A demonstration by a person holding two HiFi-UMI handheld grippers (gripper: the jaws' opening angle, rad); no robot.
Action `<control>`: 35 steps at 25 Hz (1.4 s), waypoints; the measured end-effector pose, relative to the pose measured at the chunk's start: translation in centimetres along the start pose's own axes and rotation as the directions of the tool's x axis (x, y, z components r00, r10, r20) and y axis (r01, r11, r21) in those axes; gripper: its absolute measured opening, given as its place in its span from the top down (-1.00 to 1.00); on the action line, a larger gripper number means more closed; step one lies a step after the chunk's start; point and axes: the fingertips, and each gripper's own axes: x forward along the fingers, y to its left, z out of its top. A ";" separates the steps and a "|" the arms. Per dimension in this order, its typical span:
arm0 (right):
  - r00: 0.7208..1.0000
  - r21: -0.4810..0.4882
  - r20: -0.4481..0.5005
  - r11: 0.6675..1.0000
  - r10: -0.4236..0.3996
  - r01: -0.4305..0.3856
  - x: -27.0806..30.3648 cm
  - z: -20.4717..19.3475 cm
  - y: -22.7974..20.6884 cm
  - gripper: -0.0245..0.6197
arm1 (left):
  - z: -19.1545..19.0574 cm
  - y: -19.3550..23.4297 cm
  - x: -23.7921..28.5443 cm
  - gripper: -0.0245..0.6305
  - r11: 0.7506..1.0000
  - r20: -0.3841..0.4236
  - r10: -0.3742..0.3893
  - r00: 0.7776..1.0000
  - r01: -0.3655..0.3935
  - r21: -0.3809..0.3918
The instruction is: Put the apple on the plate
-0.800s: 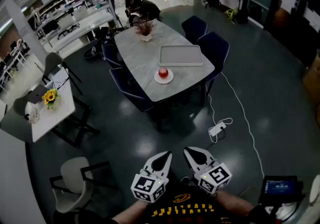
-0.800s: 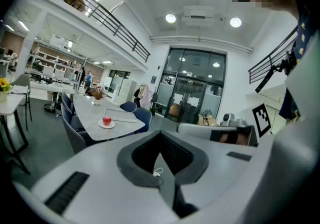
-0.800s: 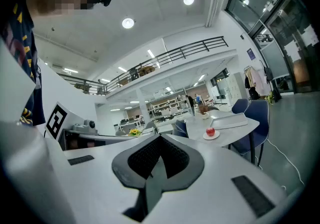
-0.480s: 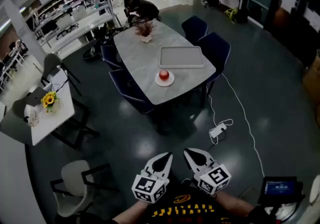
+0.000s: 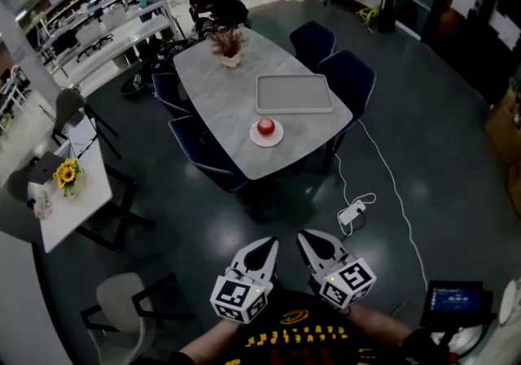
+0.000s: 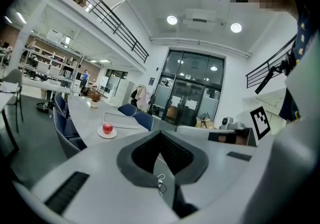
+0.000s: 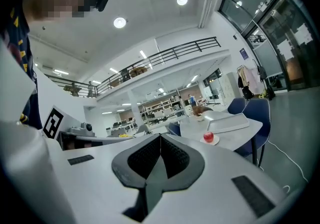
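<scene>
**Jaws.** The left gripper point(image 6: 161, 137) has its jaws pressed together with nothing between them. The right gripper point(image 7: 160, 140) is likewise closed and empty. Both are held low in front of the person, over the floor and well apart from the tabletop point(image 5: 218, 98). Each has a smooth pale grey shell with dark ribbed pads meeting in a seam.

**Task status.** The apple point(image 5: 265, 127) sits on the plate point(image 5: 254, 138), near the tabletop's nearer end. I judge the placement complete. Nothing visible is left to do, and neither gripper is within reach of the fruit.

**Materials and shapes.**
- The apple is round, red and glossy.
- The plate is small, round, white and shallow.
- The tabletop is pale grey with a faint stone-like mottle and rounded corners.
- The tray point(image 5: 294, 94) lies just beyond the plate. It is rectangular, light grey and raised at the rim, and it looks empty.
- A potted plant point(image 5: 228, 46) stands towards the far end.
- The chairs point(image 5: 350, 78) are dark blue and upholstered.
- The floor point(image 5: 440, 135) is dark and polished, with a white cable point(image 5: 355, 210) lying across it.
</scene>
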 end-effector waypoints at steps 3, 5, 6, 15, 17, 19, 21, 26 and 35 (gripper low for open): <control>0.999 0.000 -0.033 1.000 -0.018 0.018 2.1 -0.6 -0.3 0.90 | 0.2 2.0 0.7 0.93 0.999 0.004 -0.018 1.000 0.019 -0.034; 0.998 0.009 -0.056 1.000 -0.021 0.021 3.3 -1.2 -0.3 0.90 | 0.0 3.3 0.9 0.93 0.998 0.000 -0.026 1.000 0.026 -0.060; 0.998 0.013 -0.066 1.000 -0.024 0.024 3.9 -1.4 -0.3 0.90 | -0.1 3.9 1.0 0.93 0.997 -0.004 -0.029 1.000 0.028 -0.071; 0.989 0.053 -0.133 0.996 -0.061 0.068 7.0 -2.6 -1.2 0.90 | -0.1 7.1 1.9 0.93 0.988 -0.015 -0.058 0.998 0.055 -0.148; 0.989 0.066 -0.136 0.995 -0.060 0.069 7.5 -2.5 -1.5 0.90 | 0.2 7.6 2.1 0.93 0.986 -0.007 -0.058 0.998 0.056 -0.158; 0.989 0.079 -0.135 0.994 -0.059 0.070 8.1 -2.5 -2.0 0.90 | 0.6 8.2 2.4 0.93 0.986 0.001 -0.053 0.999 0.053 -0.159; 0.989 0.089 -0.135 0.994 -0.056 0.069 8.8 -2.3 -2.7 0.90 | 1.0 8.9 2.9 0.92 0.986 0.003 -0.045 0.999 0.045 -0.159; 0.993 0.105 -0.116 0.994 -0.029 0.041 11.0 -1.1 -4.5 0.90 | 1.8 10.5 4.3 0.93 0.990 0.001 -0.009 1.000 0.010 -0.141; 0.993 0.136 -0.117 0.991 0.023 -0.007 14.6 1.0 -10.4 0.90 | 3.6 12.7 10.0 0.93 0.989 0.005 0.055 0.998 -0.054 -0.141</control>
